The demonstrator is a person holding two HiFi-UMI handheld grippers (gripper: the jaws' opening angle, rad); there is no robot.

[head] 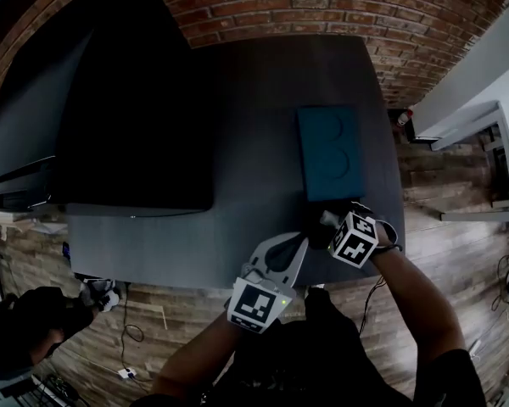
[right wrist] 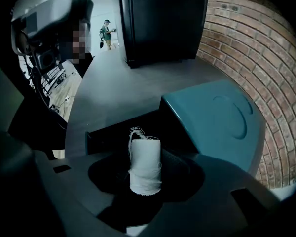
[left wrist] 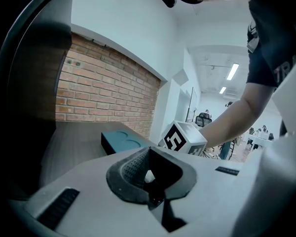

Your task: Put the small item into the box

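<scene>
A white spool of thread (right wrist: 145, 164) stands upright between the jaws of my right gripper (right wrist: 145, 184), which is shut on it; loose threads stick out of its top. The teal box (head: 331, 153) lies on the dark table (head: 237, 125), its lid marked with two round recesses. In the right gripper view the box (right wrist: 217, 122) sits just beyond the spool to the right, with a dark wall running left of the lid. My right gripper (head: 324, 224) hovers at the box's near end. Beside it on the left, my left gripper (head: 295, 244) (left wrist: 149, 174) is shut and holds nothing.
A large black block (head: 136, 100) covers the table's left half. A brick wall (head: 322, 7) runs behind the table. The table's front edge (head: 153, 282) is right by both grippers, with wooden floor below. Someone stands far off in the right gripper view (right wrist: 106, 33).
</scene>
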